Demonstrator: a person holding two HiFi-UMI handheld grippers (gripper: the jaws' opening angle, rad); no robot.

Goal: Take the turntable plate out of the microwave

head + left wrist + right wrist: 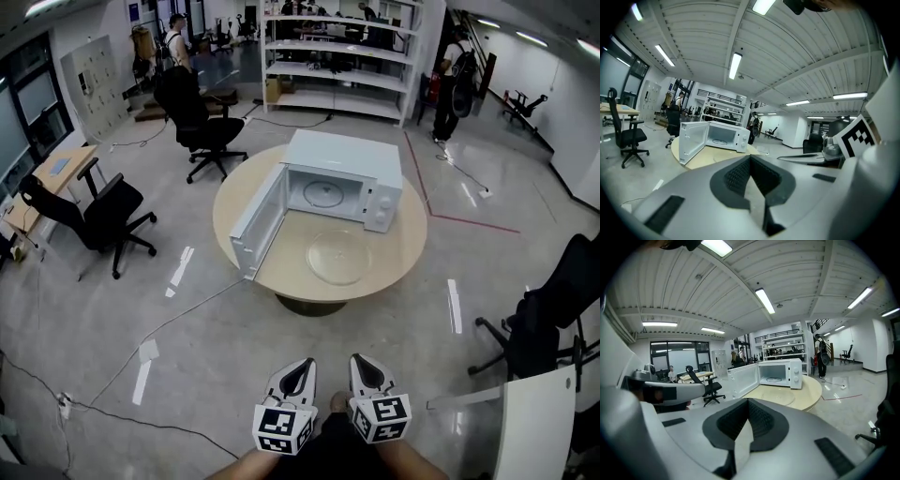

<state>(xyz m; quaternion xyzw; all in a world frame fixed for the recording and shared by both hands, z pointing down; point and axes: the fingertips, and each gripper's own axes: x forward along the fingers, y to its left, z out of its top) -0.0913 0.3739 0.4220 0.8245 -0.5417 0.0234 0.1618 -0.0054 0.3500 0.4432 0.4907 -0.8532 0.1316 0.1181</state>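
A round table point(405, 246) stands mid-floor, and a cable point(169, 324) runs over the grey floor from its foot toward the lower left. 3 black chairs point(204, 127) stand apart from it, 2 at left, 1 of them beside a desk point(64, 169), and 1 at right. Behind are white shelving point(337, 56), a person point(176, 42) and red tape point(469, 222).

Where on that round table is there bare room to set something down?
Bare wood between the open door and the glass plate, and right of the plate toward the table rim. The microwave fills the back.
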